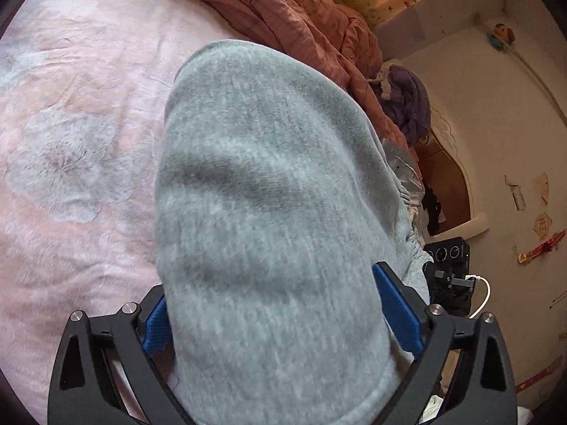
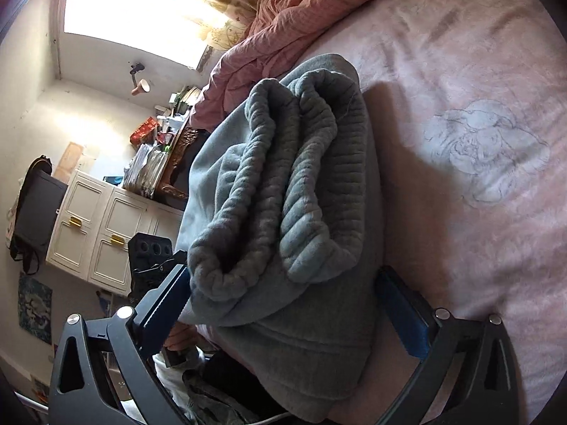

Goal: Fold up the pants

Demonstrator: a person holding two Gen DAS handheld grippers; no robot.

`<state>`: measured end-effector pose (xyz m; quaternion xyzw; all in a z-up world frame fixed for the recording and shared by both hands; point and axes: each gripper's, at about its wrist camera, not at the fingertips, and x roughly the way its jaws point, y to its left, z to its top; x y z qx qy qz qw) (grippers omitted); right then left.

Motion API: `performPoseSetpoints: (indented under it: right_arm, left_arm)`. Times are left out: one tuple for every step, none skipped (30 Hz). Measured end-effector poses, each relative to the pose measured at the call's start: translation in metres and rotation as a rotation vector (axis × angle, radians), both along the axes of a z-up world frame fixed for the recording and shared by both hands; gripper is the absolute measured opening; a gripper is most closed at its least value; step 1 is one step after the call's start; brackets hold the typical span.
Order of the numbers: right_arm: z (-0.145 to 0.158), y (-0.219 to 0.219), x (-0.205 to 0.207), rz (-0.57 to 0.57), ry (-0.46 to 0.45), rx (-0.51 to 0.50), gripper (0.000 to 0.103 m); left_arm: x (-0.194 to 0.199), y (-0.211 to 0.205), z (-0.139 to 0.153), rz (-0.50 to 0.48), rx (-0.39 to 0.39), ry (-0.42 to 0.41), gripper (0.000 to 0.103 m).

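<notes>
**Left wrist and right wrist views: folded bundle set down, both grippers let go**

Left wrist view: grey fleece pants fill the centre, running forward from between the fingers of the left gripper. Jaws stand wide. Blue pads flank the cloth on either side; the right-hand pad stands apart from it, while the left-hand one is right at the cloth's edge and I cannot tell whether it touches. No squeeze shows in the fabric, so I read it as released. Pink bedspread lies to the gripper's left and ahead; a rumpled rust-coloured quilt sits further ahead.

Right wrist view: the pants lie as a stacked bundle just ahead of the right gripper, with the ribbed waistband or cuff layers rolled on top. Jaws wide here too. The right-hand pad is clearly off the cloth; the left-hand pad sits just beside the bundle's edge, contact unclear. Released, as I read it. Bedspread is to the gripper's right. White cabinets are well off to the left, across the room.

Step in hand, my judgement: release after a fold. The bundle rests on the bed and already looks several layers thick, so the task is late or near done.

Next move likely calls for:
- backing both grippers straight out without dragging the top layer
- checking whether the lumpy ribbed end needs flattening or one more fold
- if refolding, gripping the whole stack, since thick fleece may slip layer by layer.

Risk: the near pad snagging the bundle's edge on withdrawal.
</notes>
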<state>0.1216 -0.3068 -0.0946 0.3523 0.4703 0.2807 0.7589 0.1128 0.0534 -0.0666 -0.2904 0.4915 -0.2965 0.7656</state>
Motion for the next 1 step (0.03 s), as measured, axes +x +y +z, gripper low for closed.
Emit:
performPoseSetpoints:
  right_arm:
    - [-0.0002, 0.0006, 0.0062, -0.005, 0.006, 0.004, 0.103]
  left_arm:
    - [0.0046, -0.001, 0.0002, 0.004, -0.005, 0.012, 0.096]
